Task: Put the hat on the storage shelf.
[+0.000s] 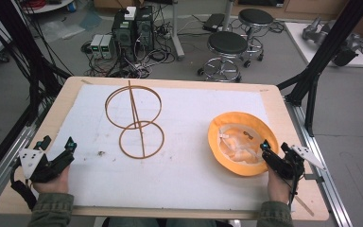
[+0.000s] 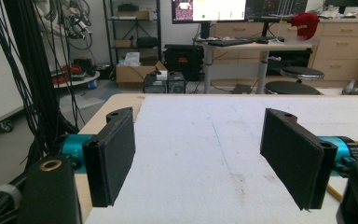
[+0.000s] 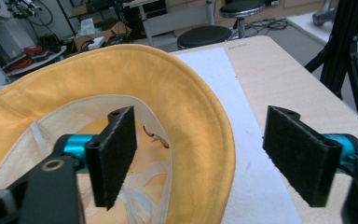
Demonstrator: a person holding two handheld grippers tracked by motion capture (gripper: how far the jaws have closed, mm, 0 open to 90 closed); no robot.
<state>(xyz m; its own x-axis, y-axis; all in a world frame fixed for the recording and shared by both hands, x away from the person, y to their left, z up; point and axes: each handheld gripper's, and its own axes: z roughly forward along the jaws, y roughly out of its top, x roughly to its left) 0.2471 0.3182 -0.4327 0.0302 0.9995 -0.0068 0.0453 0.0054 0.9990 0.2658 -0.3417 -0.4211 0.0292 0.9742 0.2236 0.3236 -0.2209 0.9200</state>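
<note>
1. A yellow hat lies upside down on the white mat at the right side of the counter, its pale lining facing up.
2. The right gripper sits at the hat's near right edge, jaws spread wide. In the right gripper view the yellow brim runs up between them, with one jaw over the lining and the other over the mat; whether either one touches the cloth I cannot tell.
3. The left gripper rests at the mat's left edge, jaws wide apart with nothing between them.
4. A wooden hoop frame lies flat between the two grippers, well apart from the hat.
</note>
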